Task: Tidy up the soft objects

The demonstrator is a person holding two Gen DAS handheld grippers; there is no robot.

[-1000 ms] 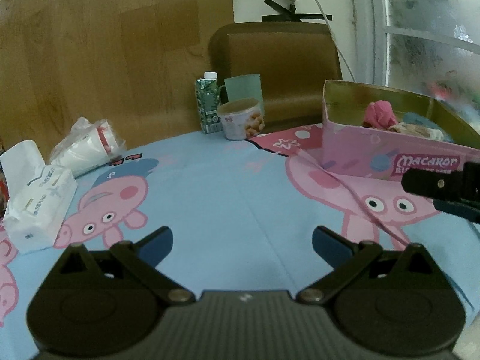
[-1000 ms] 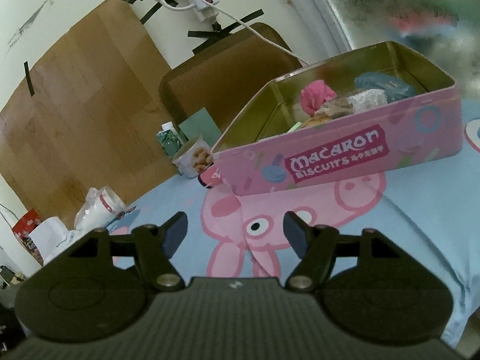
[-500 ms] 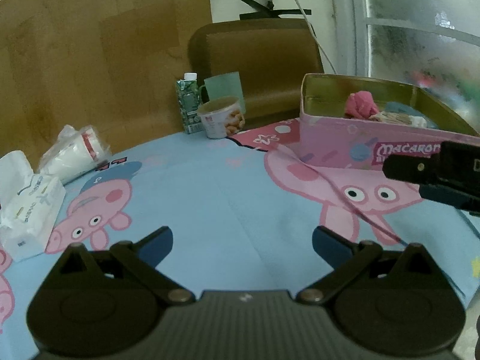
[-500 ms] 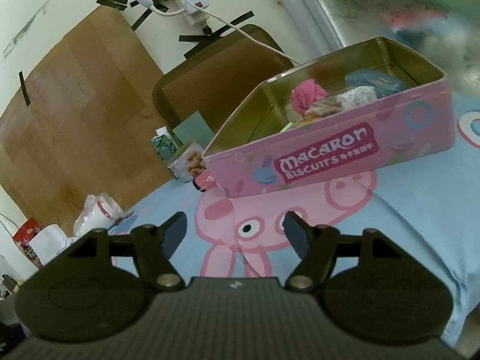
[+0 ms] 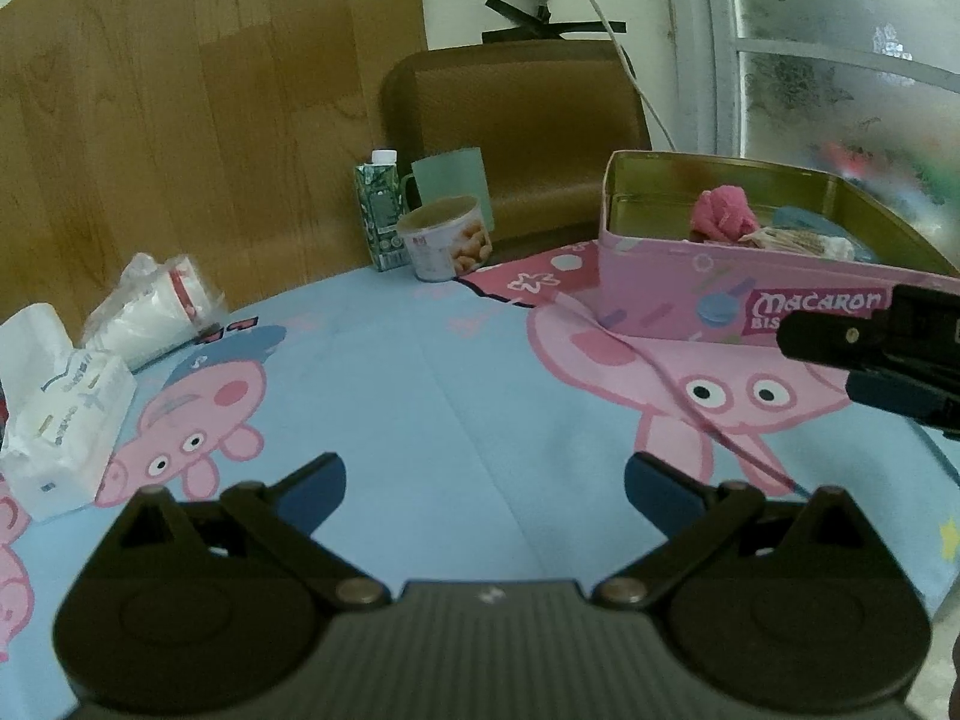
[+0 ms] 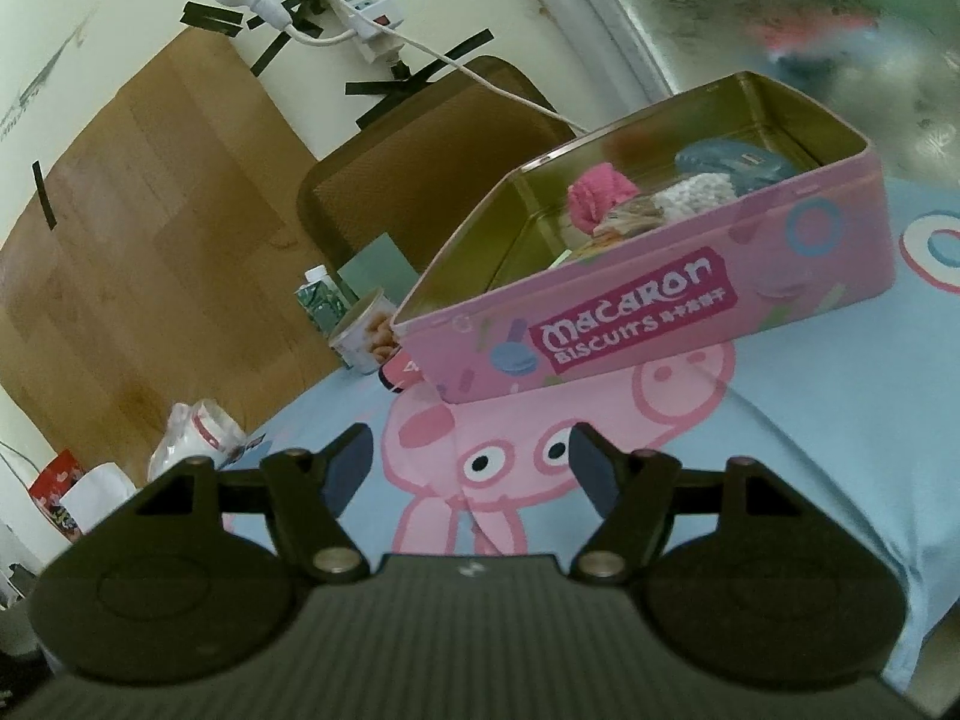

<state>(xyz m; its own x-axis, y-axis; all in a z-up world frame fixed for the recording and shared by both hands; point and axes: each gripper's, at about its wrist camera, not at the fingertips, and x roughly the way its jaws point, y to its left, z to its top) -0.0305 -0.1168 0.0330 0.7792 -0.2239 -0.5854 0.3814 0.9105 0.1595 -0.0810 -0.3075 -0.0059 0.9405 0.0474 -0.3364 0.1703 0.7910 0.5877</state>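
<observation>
On the far right of the desk (image 5: 456, 372), the Macaron biscuit tin (image 6: 630, 324) already holds the soft objects (image 6: 600, 195), so left gripper (image 5: 485, 480) and right gripper (image 6: 474, 459) hover before it, jaws apart and empty.

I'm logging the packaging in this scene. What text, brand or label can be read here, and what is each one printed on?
"Macaron BISCUITS": side of the pink tin; small characters beside it are too small to read.
Tissue pack: print blurred, unreadable.
Green carton: label too small.
Snack cup: label too small.
Tablecloth: red letters partly hidden, unreadable.
</observation>
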